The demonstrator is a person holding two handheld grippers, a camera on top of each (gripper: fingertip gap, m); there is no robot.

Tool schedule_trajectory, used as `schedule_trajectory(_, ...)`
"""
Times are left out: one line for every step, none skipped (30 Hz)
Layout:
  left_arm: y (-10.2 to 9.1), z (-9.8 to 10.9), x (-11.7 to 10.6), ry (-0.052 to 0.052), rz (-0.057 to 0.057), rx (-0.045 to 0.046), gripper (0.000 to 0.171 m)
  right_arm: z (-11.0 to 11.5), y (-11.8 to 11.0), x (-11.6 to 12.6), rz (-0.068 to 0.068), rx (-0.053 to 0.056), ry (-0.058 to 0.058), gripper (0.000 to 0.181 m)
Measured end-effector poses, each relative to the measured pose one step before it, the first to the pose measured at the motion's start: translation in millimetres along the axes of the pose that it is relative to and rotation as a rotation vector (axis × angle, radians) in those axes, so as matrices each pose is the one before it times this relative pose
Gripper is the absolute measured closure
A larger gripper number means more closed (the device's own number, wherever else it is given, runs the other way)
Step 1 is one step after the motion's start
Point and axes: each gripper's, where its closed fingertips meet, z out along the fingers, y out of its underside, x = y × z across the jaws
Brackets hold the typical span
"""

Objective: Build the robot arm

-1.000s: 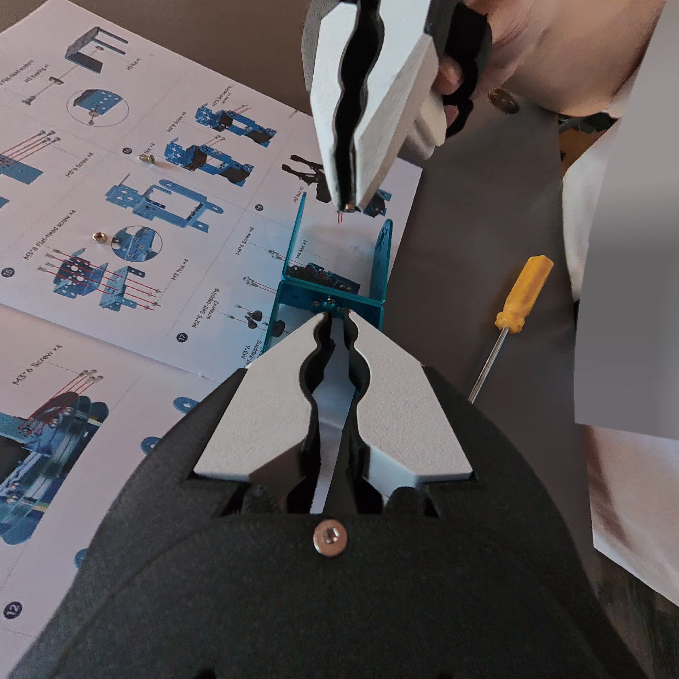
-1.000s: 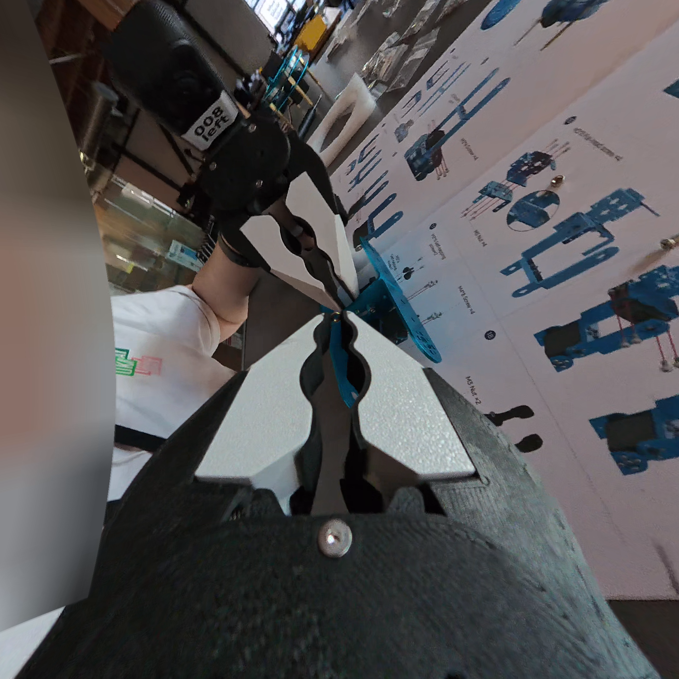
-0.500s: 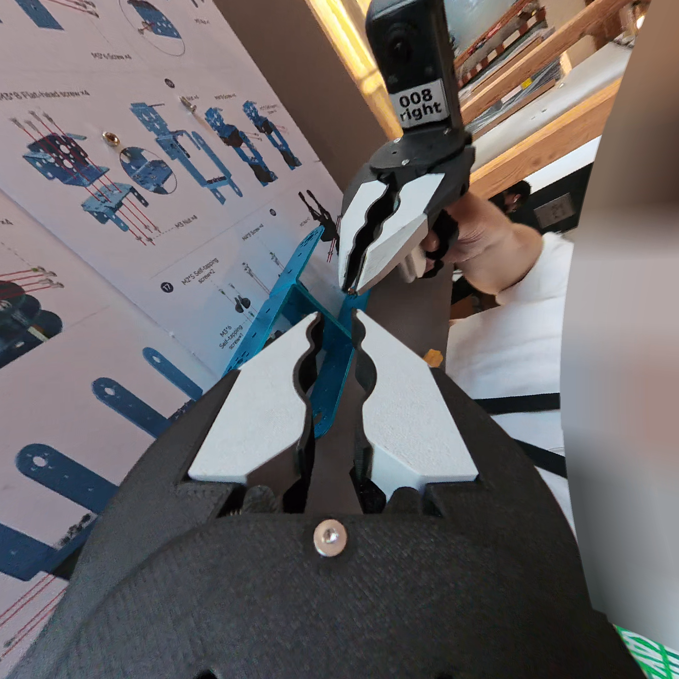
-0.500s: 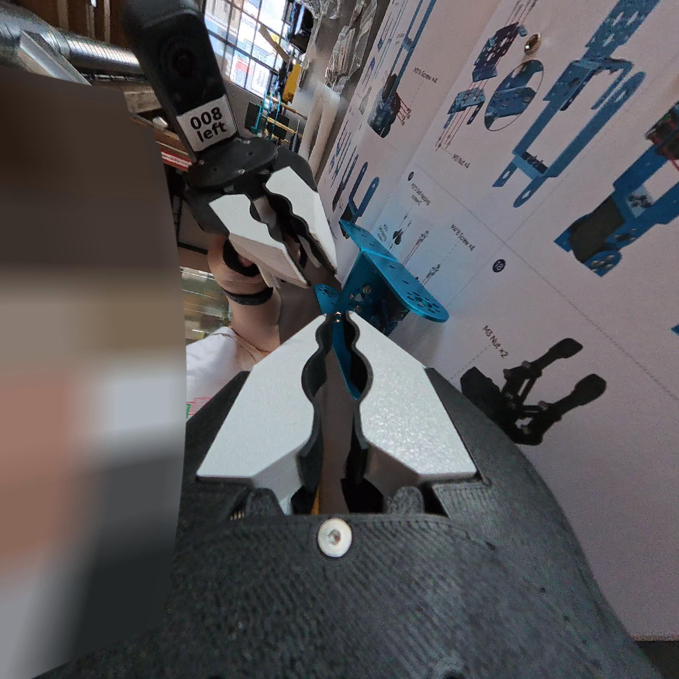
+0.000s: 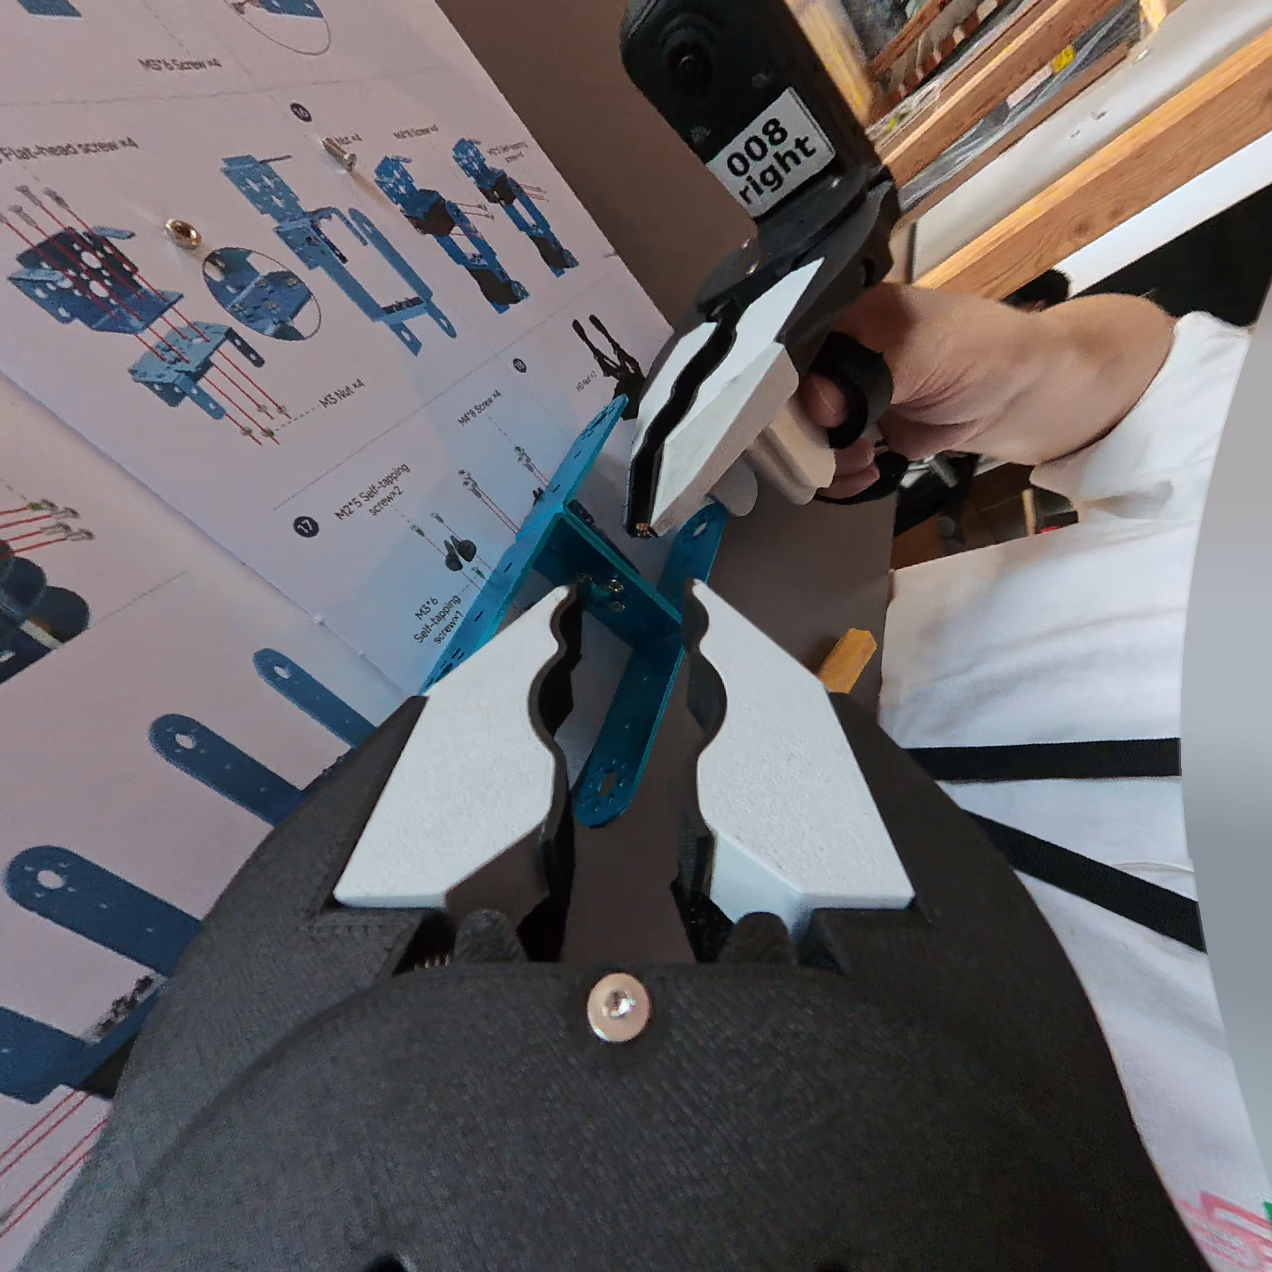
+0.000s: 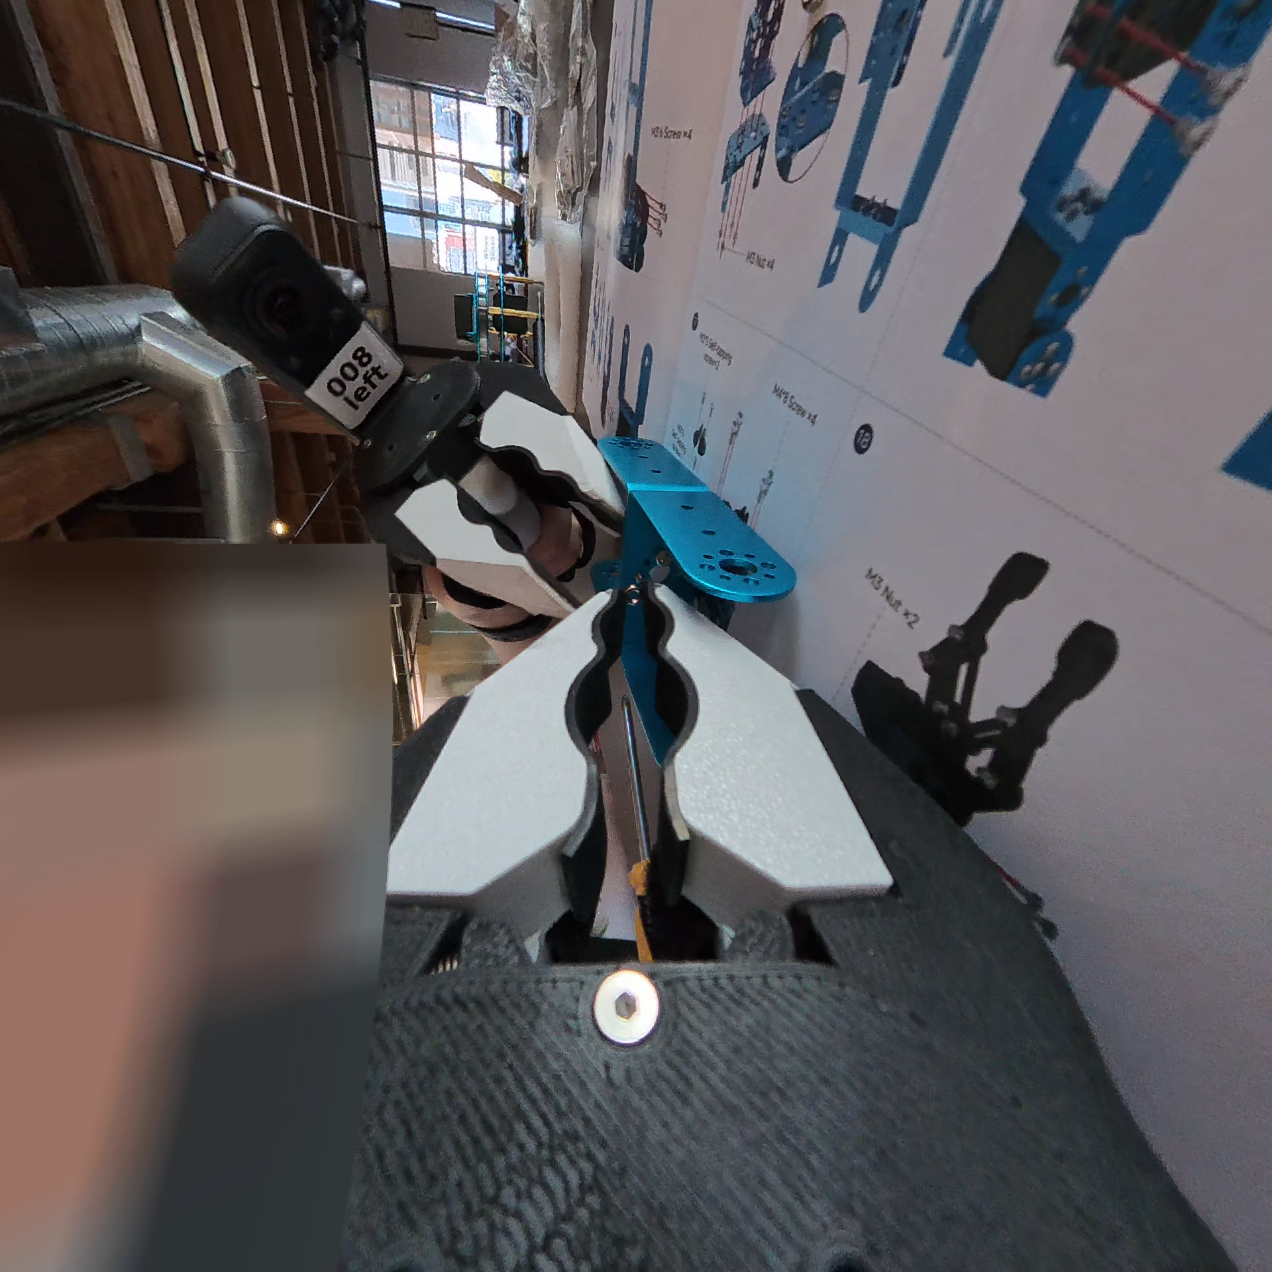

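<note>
My left tongs [image 5: 630, 606] spread, straddling blue U-bracket [image 5: 619, 619] without a grip; bracket arm runs back between fingers. My right tongs [image 6: 637, 595] pressed on small screw [image 6: 634, 597] at tips, just above bracket base. Yellow screwdriver [image 5: 845, 661] beside, on tabletop [image 5: 791, 585].

Each wrist camera is looking forward along its own fingers, tilted, close in on the blue bracket [image 5: 623, 612] over the sheet [image 5: 206, 482]. They're facing each other, both sharing the bracket [image 6: 688, 530] and the sheet's near edge.
</note>
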Motion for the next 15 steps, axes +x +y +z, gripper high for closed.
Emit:
schedule_trajectory(0.81,0.31,-1.23,-0.0222,0.0203,-0.00638,0.144,-0.37,-0.49,0.00,-0.0007,0.0050,0.0023,0.177)
schedule_trajectory(0.15,0.45,-1.12,-0.0225,0.0156,-0.00155,0.144,-0.30,-0.63,-0.38,-0.0016,0.0069,0.0036,0.177)
schedule_trajectory(-0.38,0.64,-0.65,-0.0179,0.0094,0.00045,0.144,-0.27,-0.30,-0.41,-0.0056,0.0063,0.0047,0.177)
schedule_trajectory(-0.49,0.77,0.21,-0.0110,0.0058,0.00184,0.143,-0.13,0.27,0.02,-0.0114,0.0028,0.0078,0.177)
schedule_trajectory(-0.44,0.74,0.69,-0.0080,0.0045,0.00064,0.143,0.11,0.86,0.52,-0.0158,-0.0006,0.0096,0.177)
schedule_trajectory(-0.53,0.59,0.51,-0.0084,0.0021,0.00166,0.143,0.00,0.97,0.76,-0.0168,0.0000,0.0087,0.177)
schedule_trajectory(-0.35,0.16,1.25,-0.0052,0.0010,0.00197,0.144,-0.27,0.22,0.73,-0.0161,0.0058,0.0070,0.177)
schedule_trajectory(0.12,0.19,1.01,-0.0066,0.0022,-0.00177,0.147,-0.57,-0.21,0.03,-0.0143,0.0085,0.0020,0.177)
schedule_trajectory(0.59,0.26,-0.53,-0.0176,0.0033,-0.00592,0.147,-0.80,0.02,-0.09,-0.0132,0.0061,0.0008,0.177)
schedule_trajectory(0.96,0.31,-0.58,-0.0193,0.0055,-0.00821,0.147,-1.00,0.21,-0.01,-0.0160,0.0053,0.0029,0.177)
schedule_trajectory(0.47,0.08,0.47,-0.0137,0.0074,-0.00589,0.149,-1.20,0.12,-0.03,-0.0192,0.0057,0.0039,0.177)
schedule_trajectory(-0.09,-0.04,-0.02,-0.0166,0.0050,-0.00098,0.150,-1.38,0.14,0.13,-0.0215,0.0051,0.0067,0.177)
schedule_trajectory(-0.53,-0.01,0.02,-0.0168,0.0018,0.00232,0.150,-1.64,-0.13,0.13,-0.0252,0.0048,0.0078,0.177)
schedule_trajectory(-0.34,0.25,0.22,-0.0142,0.0007,0.00197,0.150,-1.67,-0.60,0.41,-0.0291,0.0031,0.0107,0.177)
schedule_trajectory(0.29,0.49,-1.40,-0.0240,-0.0010,-0.00126,0.150,-1.51,-0.58,0.18,-0.0306,0.0002,0.0090,0.177)
